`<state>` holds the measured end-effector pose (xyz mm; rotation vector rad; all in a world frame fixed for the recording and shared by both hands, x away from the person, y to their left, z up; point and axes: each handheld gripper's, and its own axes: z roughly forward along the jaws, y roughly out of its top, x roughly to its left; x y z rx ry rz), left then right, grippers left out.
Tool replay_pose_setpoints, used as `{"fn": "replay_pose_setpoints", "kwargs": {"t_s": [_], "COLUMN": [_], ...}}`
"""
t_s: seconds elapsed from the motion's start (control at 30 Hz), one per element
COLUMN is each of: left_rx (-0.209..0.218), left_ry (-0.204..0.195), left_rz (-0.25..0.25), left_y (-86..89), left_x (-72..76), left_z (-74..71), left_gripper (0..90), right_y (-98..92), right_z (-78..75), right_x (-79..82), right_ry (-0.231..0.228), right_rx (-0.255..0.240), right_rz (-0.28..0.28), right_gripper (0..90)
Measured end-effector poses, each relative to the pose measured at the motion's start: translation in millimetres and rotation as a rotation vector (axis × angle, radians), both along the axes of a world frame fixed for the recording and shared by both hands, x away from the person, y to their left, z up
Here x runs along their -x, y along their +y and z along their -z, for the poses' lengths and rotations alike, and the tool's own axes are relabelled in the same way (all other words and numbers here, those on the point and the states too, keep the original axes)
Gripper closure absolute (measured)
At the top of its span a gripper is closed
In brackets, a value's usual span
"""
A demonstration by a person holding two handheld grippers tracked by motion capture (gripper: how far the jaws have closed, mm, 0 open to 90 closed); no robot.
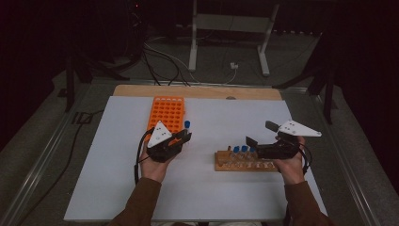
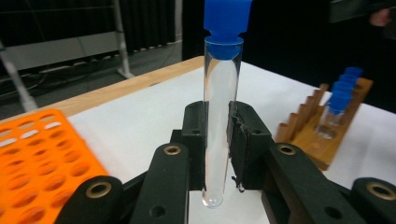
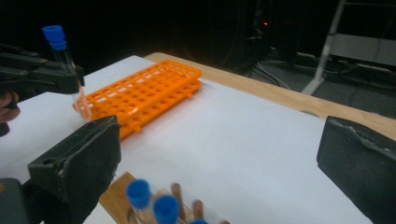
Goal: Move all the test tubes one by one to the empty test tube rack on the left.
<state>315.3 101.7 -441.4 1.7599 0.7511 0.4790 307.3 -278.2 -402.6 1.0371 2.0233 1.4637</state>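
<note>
A clear test tube (image 2: 220, 121) is capped in bright blue, the tube rack (image 1: 167, 114) is done in loud orange, the wooden rack (image 1: 244, 162) in tan, the table (image 1: 117, 179) covered white.

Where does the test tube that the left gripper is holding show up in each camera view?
High view: the test tube stands left of centre, clamped in the left gripper, beside the orange rack.
Left gripper view: centre, upright between the jaws, blue cap at the top.
Right gripper view: far upper left, blue cap up.
Shared landmark: the orange rack.
</note>
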Motion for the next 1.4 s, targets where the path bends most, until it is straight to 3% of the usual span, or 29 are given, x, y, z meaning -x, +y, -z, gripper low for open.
{"fn": "replay_pose_setpoints", "kwargs": {"t_s": [0.23, 0.47, 0.73, 0.83, 1.33, 1.4], "left_rx": [-0.008, 0.011, -0.053, -0.057, -0.106, -0.136], "left_ry": [0.021, 0.04, 0.063, 0.073, 0.142, 0.14], "left_rz": [-0.067, -0.129, -0.168, -0.182, -0.172, -0.162], "left_y": [8.5, 16.0, 18.8, 19.3, 21.5, 20.6], "left_x": [-6.7, -12.2, -18.8, -21.8, -23.7, -23.4], "left_z": [3.6, 11.6, 29.0, 34.7, 56.6, 57.4], "left_gripper": [78.0, 77.8, 77.8, 77.7, 77.8, 77.9], "right_y": [-17.1, -27.9, -36.5, -37.1, -34.8, -34.3], "right_z": [4.7, 5.1, 5.3, 4.7, 8.6, 9.0], "right_x": [4.1, 6.6, 8.8, 9.6, 10.4, 10.3], "right_ry": [0.007, 0.004, 0.0, -0.005, 0.005, 0.006], "right_rx": [-0.02, -0.027, -0.049, -0.05, -0.051, -0.05], "right_rz": [0.037, 0.057, 0.071, 0.069, 0.061, 0.061], "right_gripper": [0.0, 0.0, 0.0, 0.0, 0.0, 0.0]}}
